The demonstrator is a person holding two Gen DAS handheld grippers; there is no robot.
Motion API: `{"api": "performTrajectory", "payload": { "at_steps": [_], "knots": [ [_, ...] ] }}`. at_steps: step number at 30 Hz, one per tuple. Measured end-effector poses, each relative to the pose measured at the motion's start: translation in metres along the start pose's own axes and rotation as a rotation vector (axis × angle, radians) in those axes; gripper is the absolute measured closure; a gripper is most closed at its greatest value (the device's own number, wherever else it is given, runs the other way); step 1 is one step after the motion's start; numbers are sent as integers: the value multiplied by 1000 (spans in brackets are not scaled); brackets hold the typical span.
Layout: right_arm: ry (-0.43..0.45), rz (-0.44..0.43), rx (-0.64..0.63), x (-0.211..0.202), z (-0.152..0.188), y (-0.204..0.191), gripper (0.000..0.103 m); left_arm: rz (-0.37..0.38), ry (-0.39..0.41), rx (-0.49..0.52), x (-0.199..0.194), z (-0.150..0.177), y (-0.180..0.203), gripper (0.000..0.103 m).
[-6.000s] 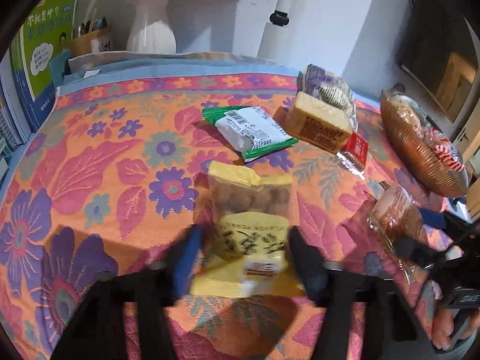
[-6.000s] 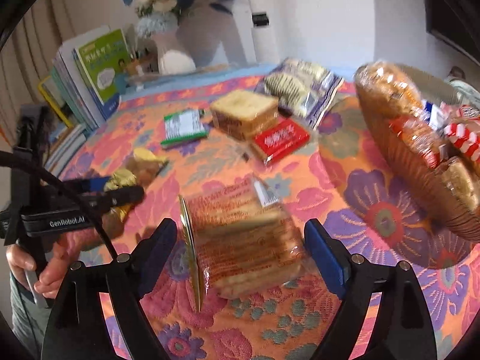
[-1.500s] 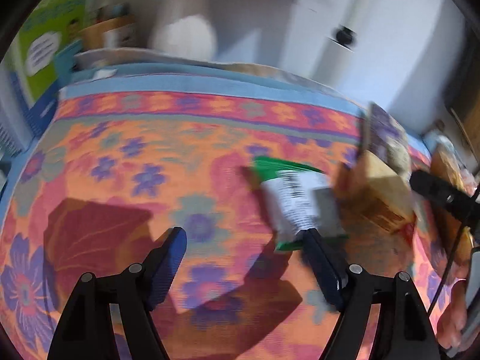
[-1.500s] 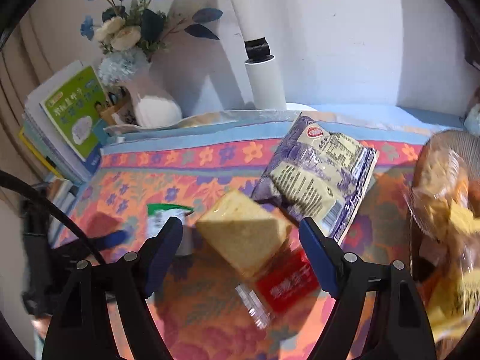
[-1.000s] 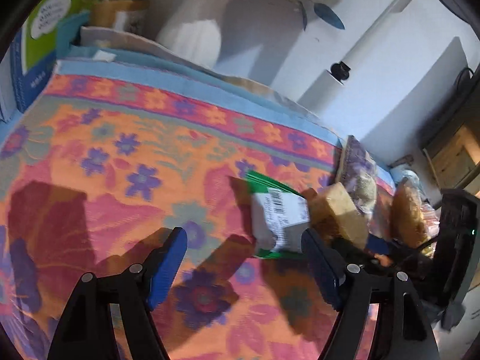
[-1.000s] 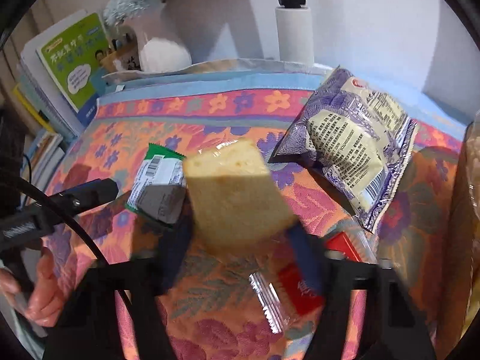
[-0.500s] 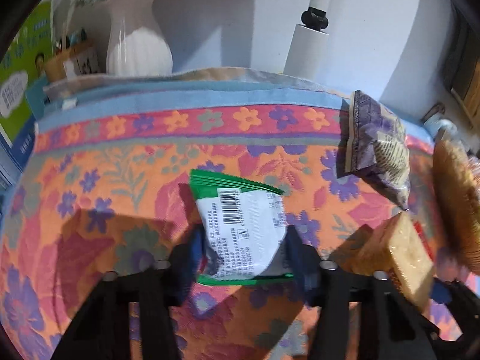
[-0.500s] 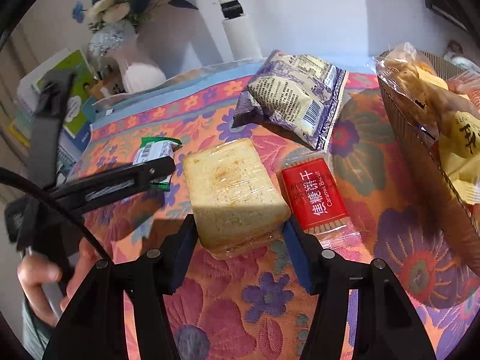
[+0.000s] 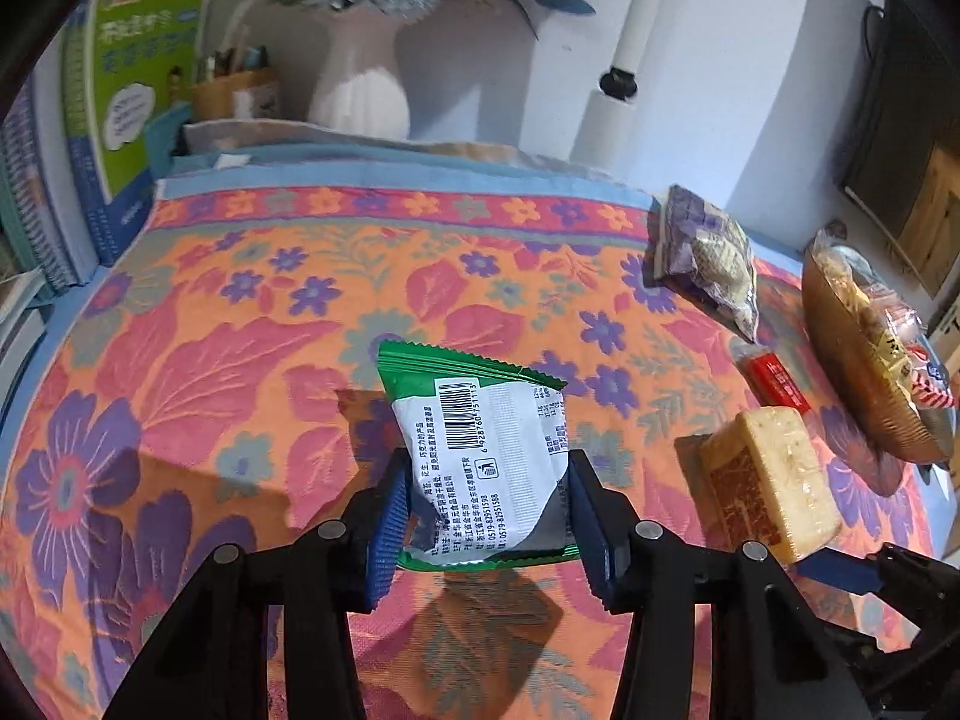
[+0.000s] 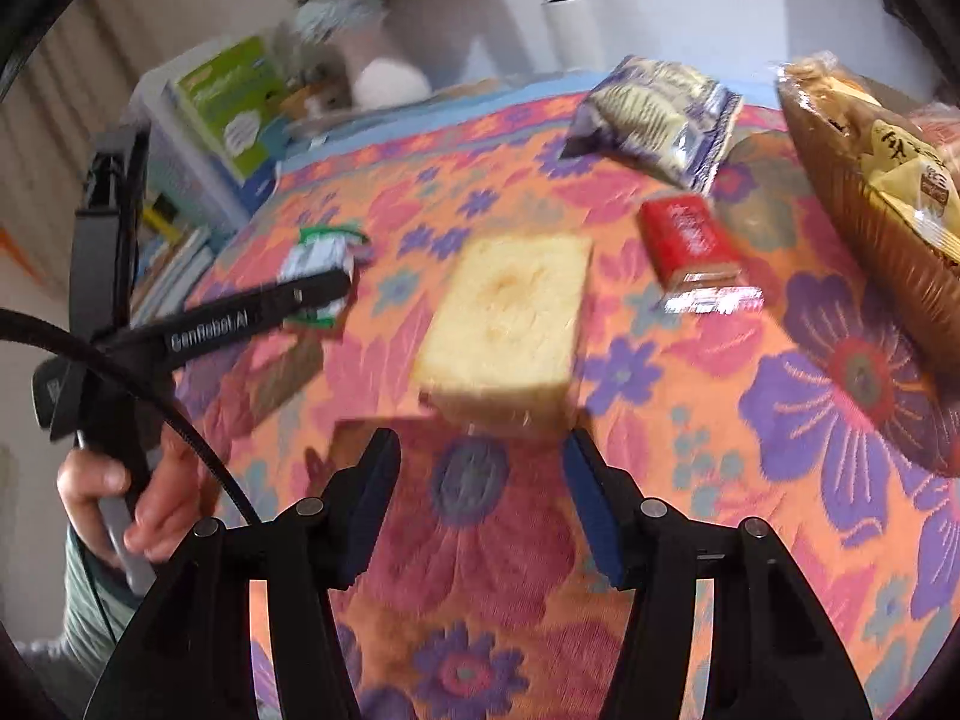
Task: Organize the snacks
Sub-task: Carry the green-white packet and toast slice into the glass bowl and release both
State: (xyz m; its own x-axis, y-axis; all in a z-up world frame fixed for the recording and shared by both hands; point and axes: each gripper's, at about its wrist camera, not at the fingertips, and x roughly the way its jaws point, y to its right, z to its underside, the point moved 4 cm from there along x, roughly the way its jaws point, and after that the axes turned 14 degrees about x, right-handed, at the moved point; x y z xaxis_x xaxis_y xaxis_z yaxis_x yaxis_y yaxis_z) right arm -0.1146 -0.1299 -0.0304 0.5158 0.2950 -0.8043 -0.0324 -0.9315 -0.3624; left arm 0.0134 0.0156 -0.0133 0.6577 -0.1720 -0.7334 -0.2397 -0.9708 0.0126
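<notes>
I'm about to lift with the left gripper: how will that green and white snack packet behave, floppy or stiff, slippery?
The snack packet is probably light and floppy: it is a thin, puffy foil pouch, creased where the left gripper pinches its lower end. Its glossy film may slide between the fingers, so the free top edge could droop or twist when lifted.

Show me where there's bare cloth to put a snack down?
The widest bare stretch runs from the green packet left to the books and back to the vase. Crowded: the right side, where cake, red biscuit, purple bag and basket cluster.
</notes>
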Motion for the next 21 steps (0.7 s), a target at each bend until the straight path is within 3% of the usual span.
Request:
{"api": "performTrajectory", "payload": {
  "at_steps": [4,8,16,20,21],
  "knots": [
    [7,67,-28,4,-4,-6,40,32,-13,-4,7,-3,-1,55],
    [54,96,-8,3,-19,-13,17,50,-14,-11,9,-3,-1,55],
    [61,70,63,38,-39,-8,20,54,12,-45,5,-1,-6,55],
    [100,108,47,33,-36,-9,45,66,3,-60,8,0,-8,55],
    [109,113,47,32,-36,-9,46,66,3,-61,8,0,-8,55]
  ]
}}
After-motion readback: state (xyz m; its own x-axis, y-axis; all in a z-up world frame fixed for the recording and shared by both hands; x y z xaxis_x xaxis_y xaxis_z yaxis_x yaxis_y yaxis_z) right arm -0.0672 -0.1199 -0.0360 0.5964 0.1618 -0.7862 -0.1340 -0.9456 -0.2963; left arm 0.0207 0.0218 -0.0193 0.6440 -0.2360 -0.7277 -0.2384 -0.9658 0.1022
